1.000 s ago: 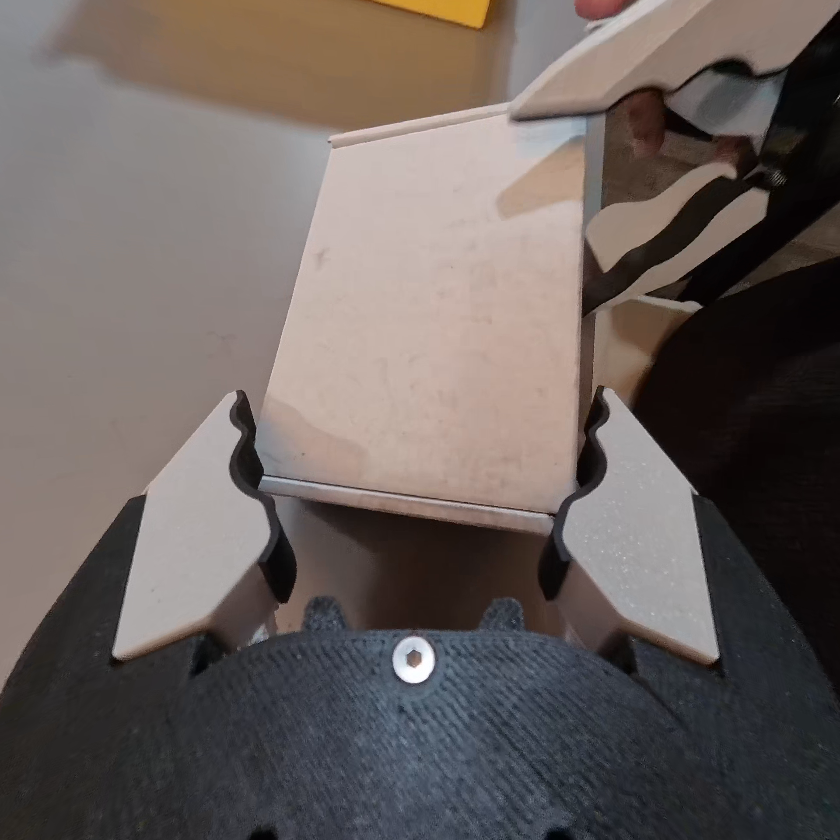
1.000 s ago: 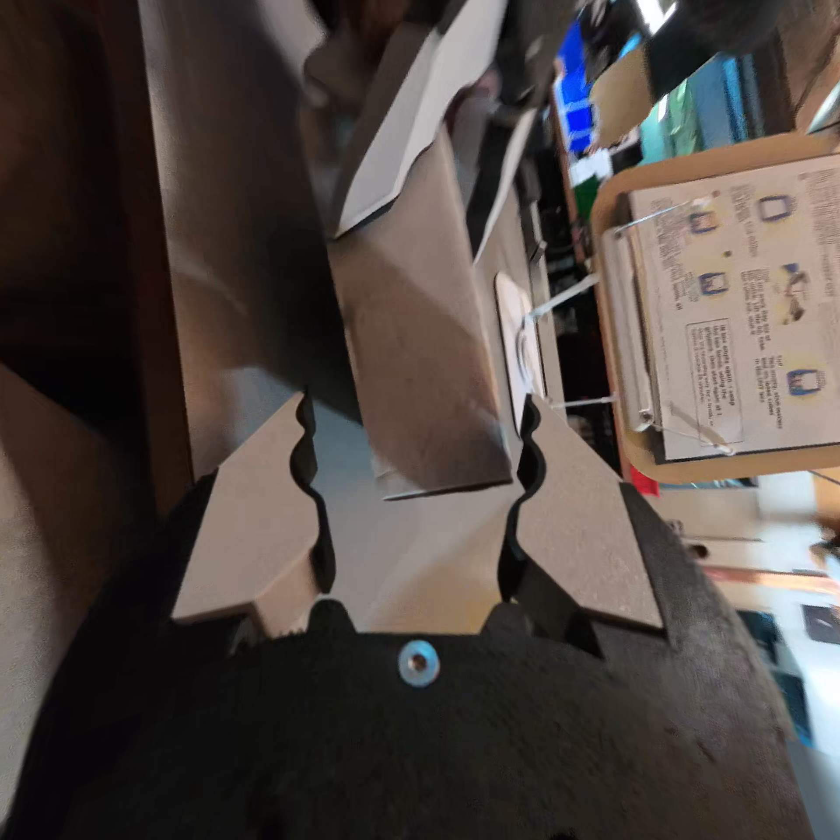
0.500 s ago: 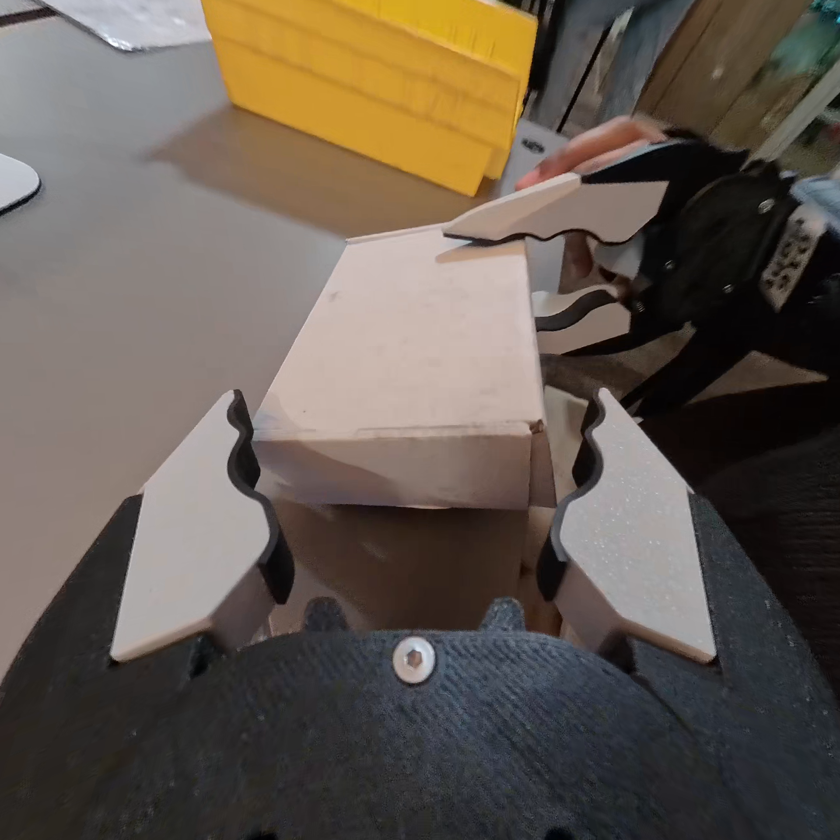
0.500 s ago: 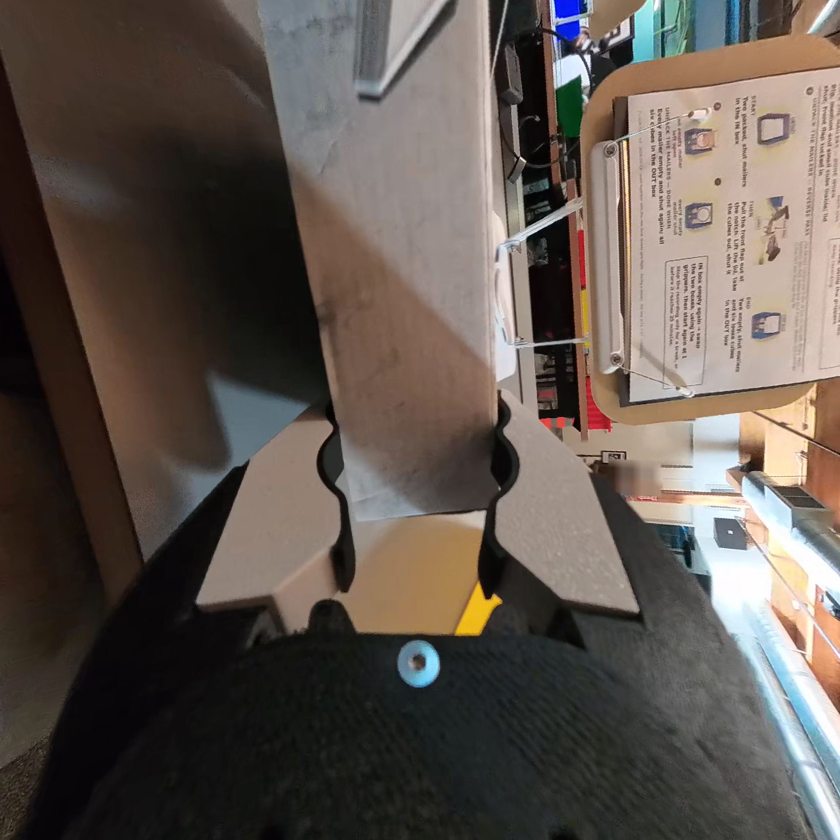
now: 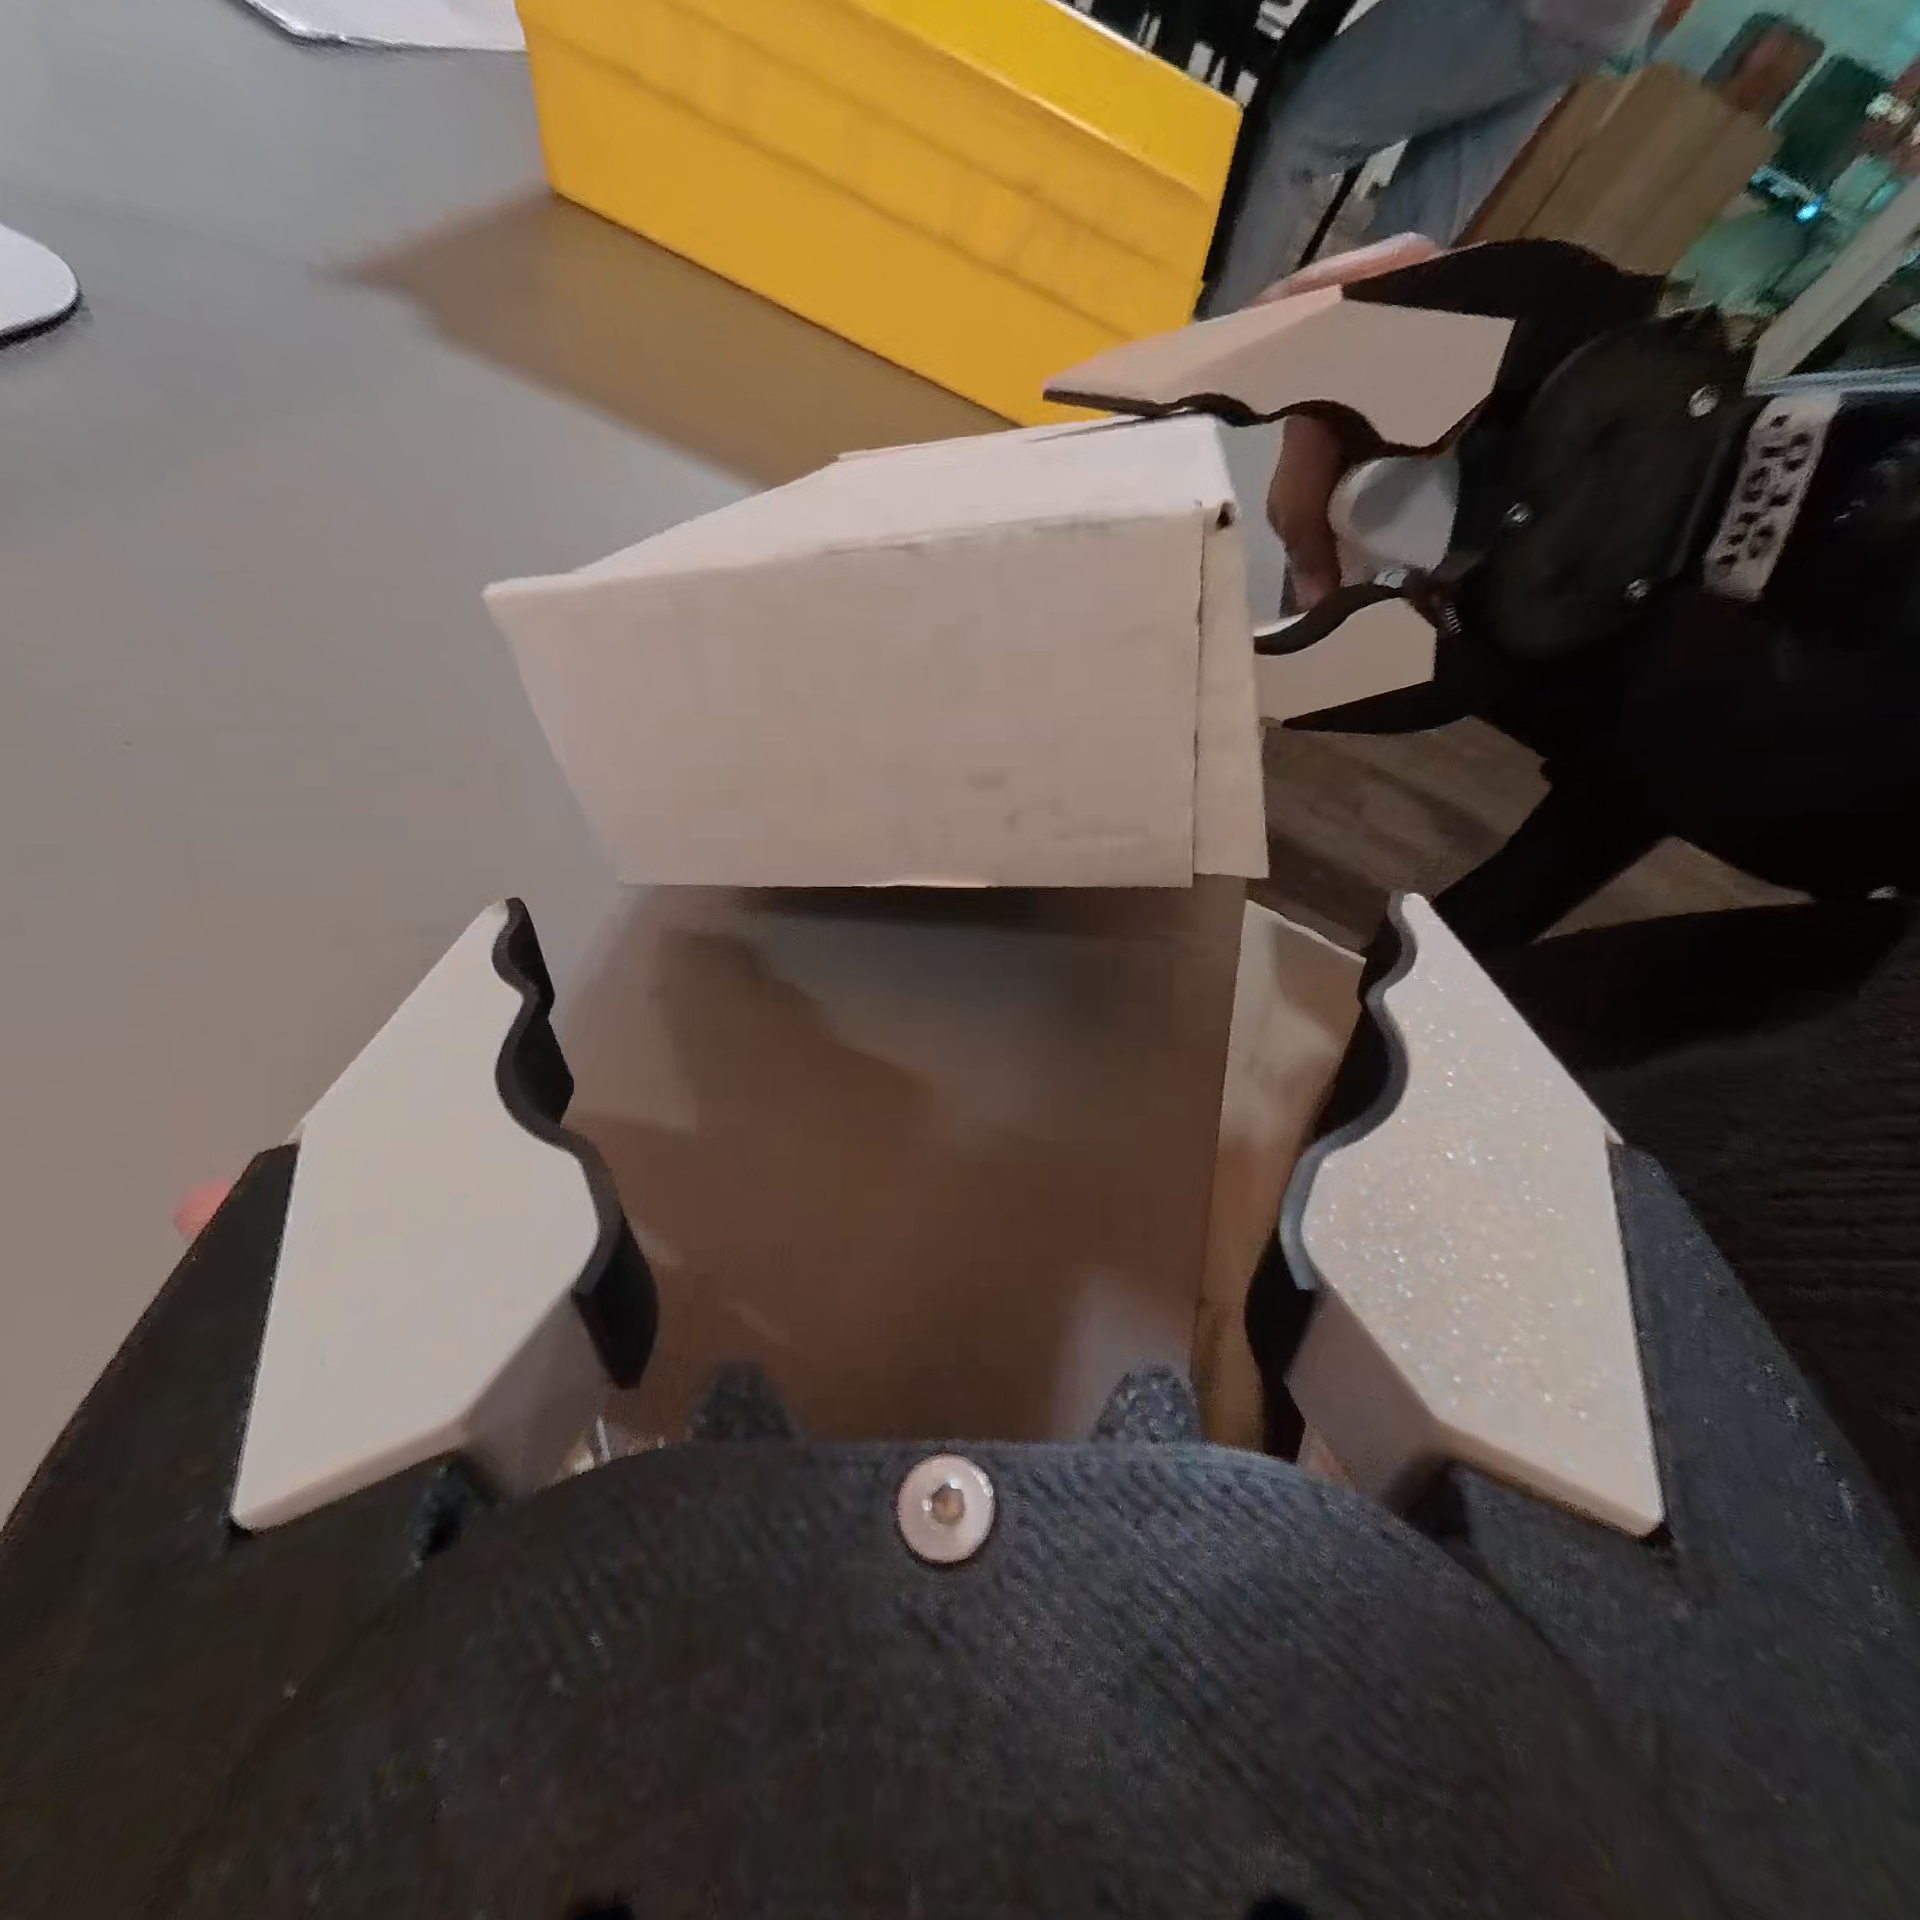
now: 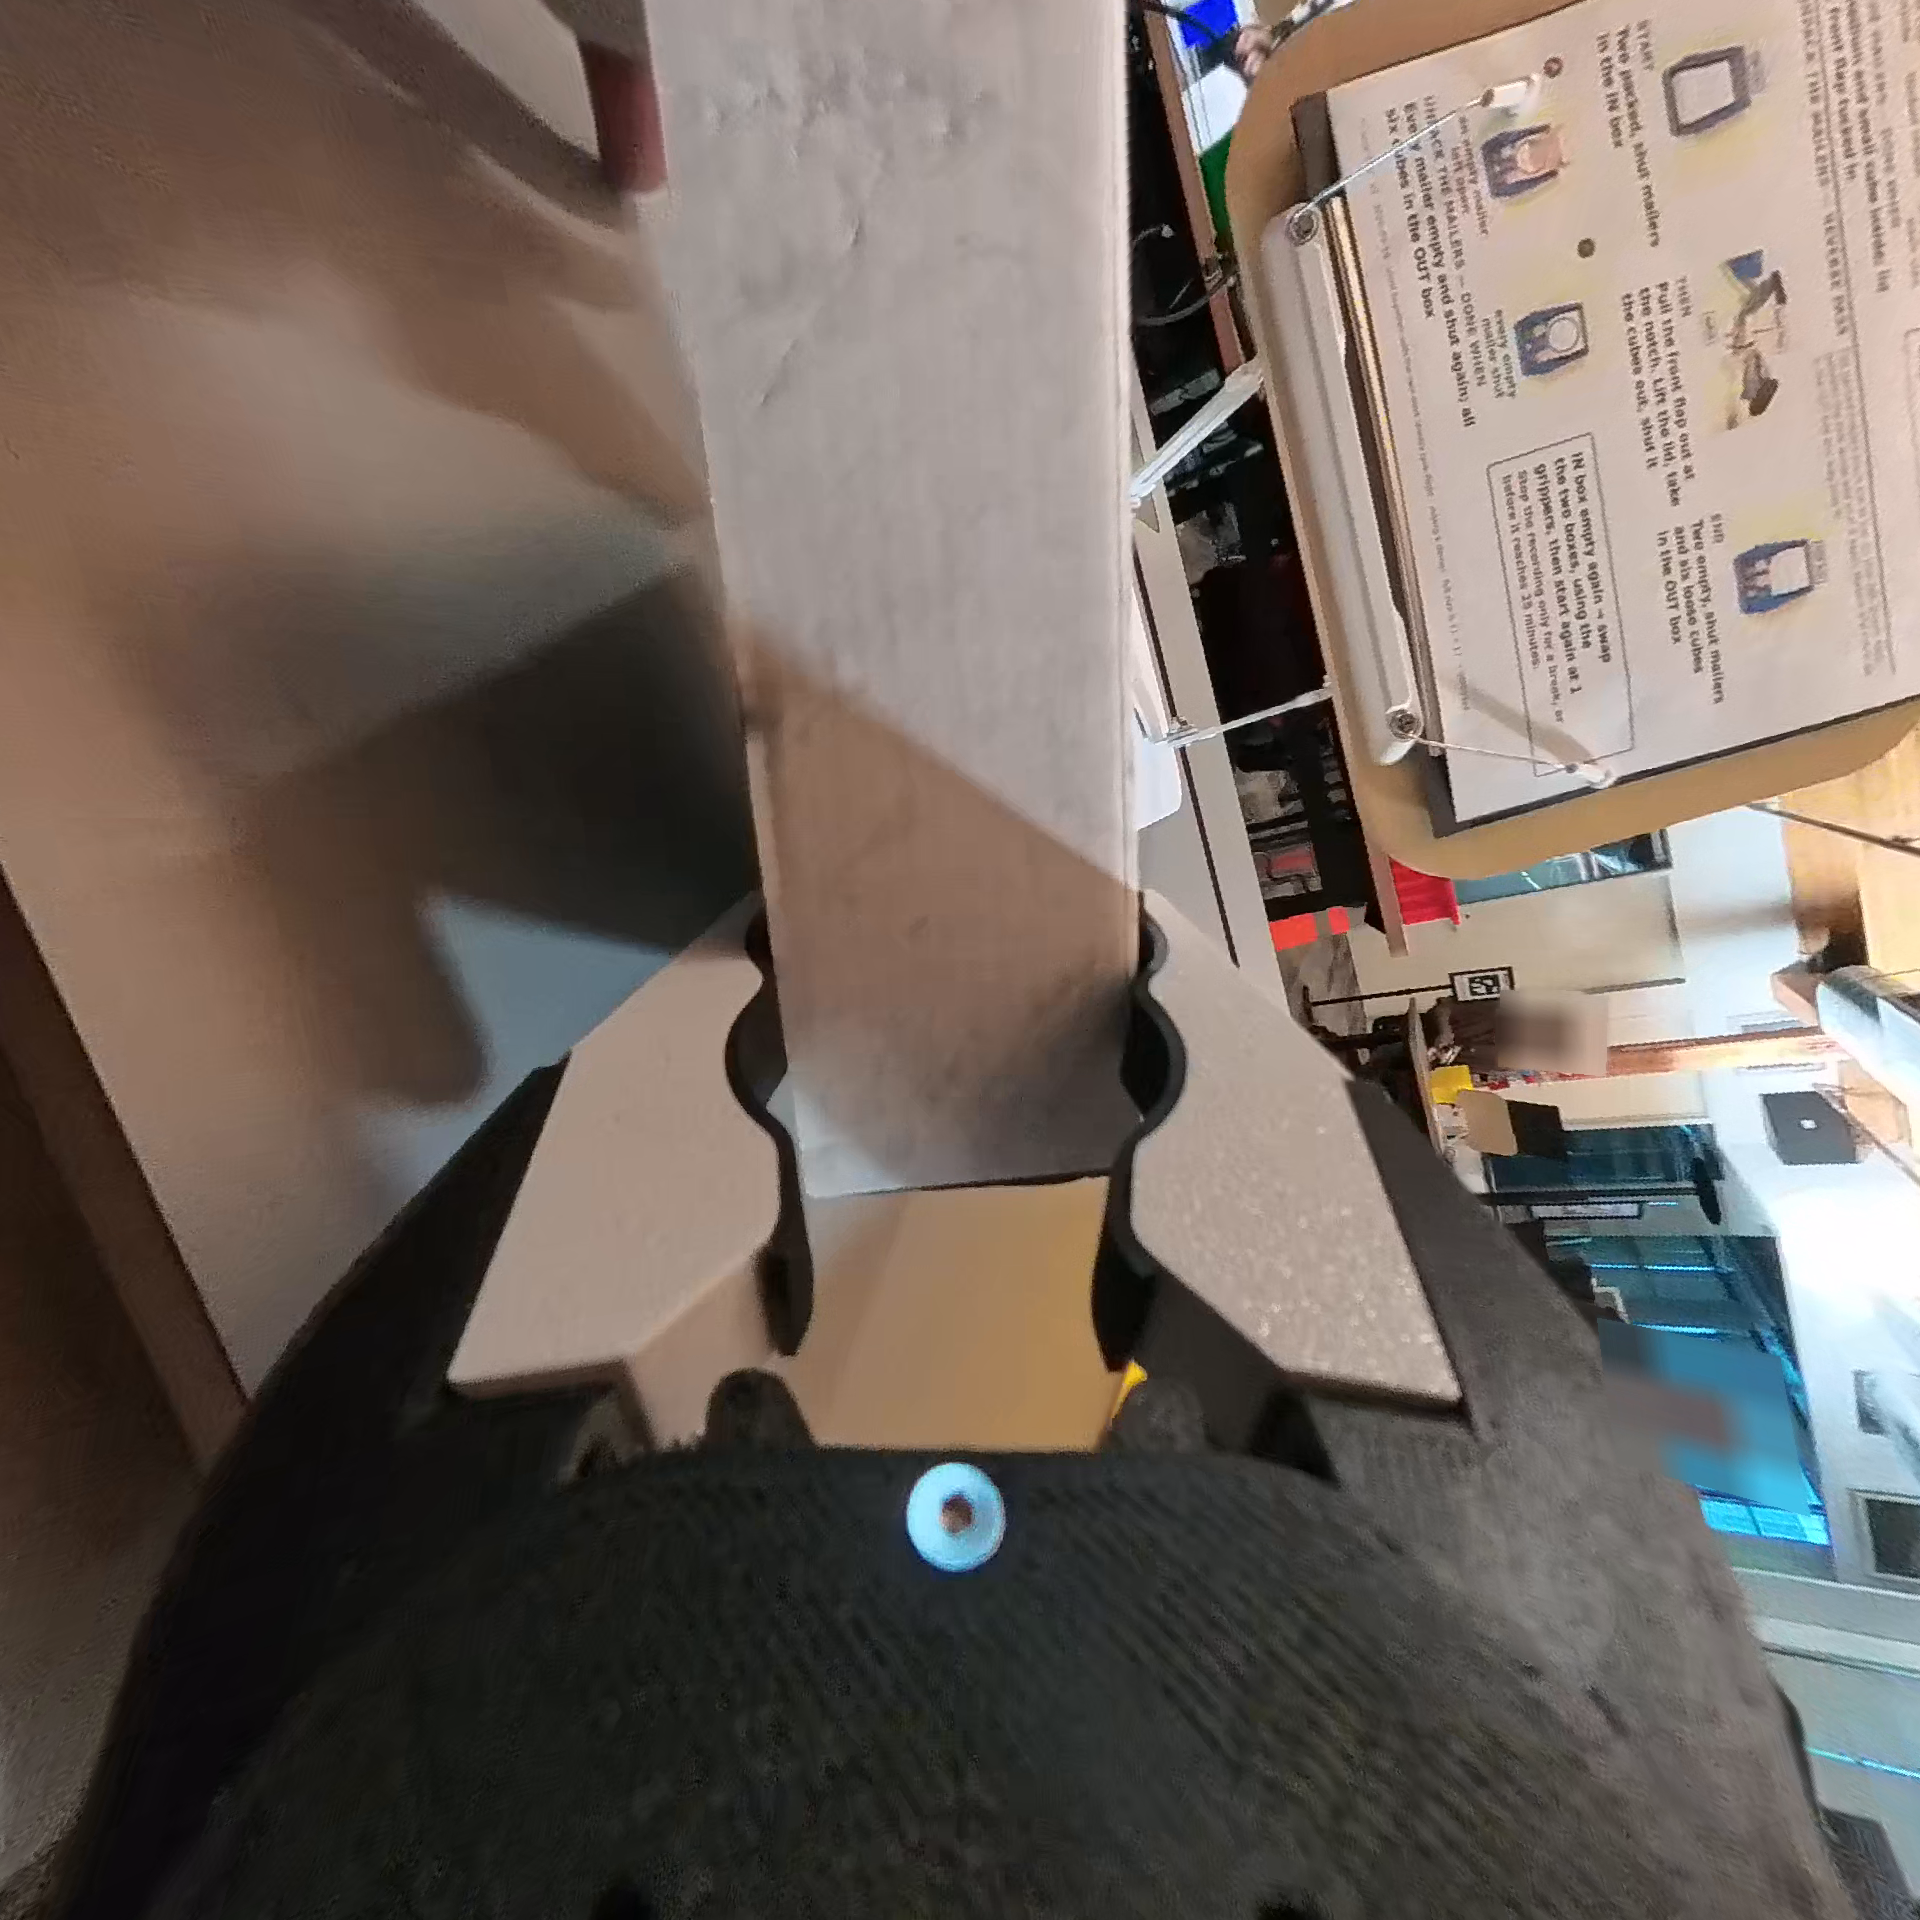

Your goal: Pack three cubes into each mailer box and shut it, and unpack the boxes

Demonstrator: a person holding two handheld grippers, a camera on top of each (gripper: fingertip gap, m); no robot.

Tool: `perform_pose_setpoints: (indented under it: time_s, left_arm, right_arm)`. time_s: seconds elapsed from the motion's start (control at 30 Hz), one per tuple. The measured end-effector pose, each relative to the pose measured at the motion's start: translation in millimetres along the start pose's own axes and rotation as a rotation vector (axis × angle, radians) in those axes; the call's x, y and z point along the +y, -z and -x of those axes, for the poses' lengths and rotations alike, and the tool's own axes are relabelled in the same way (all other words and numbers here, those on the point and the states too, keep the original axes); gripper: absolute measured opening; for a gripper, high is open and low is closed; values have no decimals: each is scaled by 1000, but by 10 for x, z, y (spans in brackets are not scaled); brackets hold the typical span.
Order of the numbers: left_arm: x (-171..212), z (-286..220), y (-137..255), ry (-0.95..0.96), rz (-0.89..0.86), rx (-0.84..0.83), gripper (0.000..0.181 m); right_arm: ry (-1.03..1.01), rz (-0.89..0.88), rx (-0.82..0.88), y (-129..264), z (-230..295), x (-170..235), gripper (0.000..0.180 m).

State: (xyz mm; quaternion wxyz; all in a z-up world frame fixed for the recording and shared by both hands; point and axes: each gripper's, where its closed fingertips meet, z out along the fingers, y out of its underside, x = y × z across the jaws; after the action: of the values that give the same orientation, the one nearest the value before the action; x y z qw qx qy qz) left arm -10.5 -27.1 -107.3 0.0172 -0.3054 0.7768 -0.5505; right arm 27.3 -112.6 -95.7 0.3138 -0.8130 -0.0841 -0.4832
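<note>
Right gripper [image 5: 1236, 530] has its fingers clamped top and bottom on the end of the white mailer box [image 5: 894, 717], coming in from the right. The box sits tilted just ahead of the left gripper [image 5: 945, 1101], long side running across it; that one's wide open, holding nothing, with what looks like a brown flap between its fingers. So the right one's doing the carrying. A second ago the box top lay flat under the left camera; now it's swung up.

mailer box [image 5: 883, 707]: 1 | yellow bin [image 5: 883, 177]: 1 | instruction sheet [image 6: 1662, 364]: 1
</note>
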Motion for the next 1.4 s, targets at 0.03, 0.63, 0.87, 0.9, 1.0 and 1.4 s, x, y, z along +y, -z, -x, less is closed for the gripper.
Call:
perform_pose_setpoints:
  time_s: [0.03, 0.63, 0.87, 0.9, 1.0, 1.4]
  left_arm:
    - [-6, -3, -31, -5, -1, -12, 151]
    - [-10, -41, -83, 93, -21, 64, 136]
    - [14, 0, -73, 68, 3, 40, 127]
    - [20, 9, -72, 63, 9, 31, 125]
    - [28, 16, -71, 53, 30, 15, 124]
    - [-31, -47, -193, 120, 41, -49, 124]
  right_arm:
    - [-7, -5, 1, 3, -5, -5, 65]
    - [22, -113, -42, 65, 93, -178, 65]
    - [26, -114, -44, 73, 101, -181, 65]
    - [27, -112, -45, 72, 104, -178, 65]
    - [32, -102, -44, 62, 106, -164, 65]
    - [82, -84, 33, 86, 19, -249, 68]
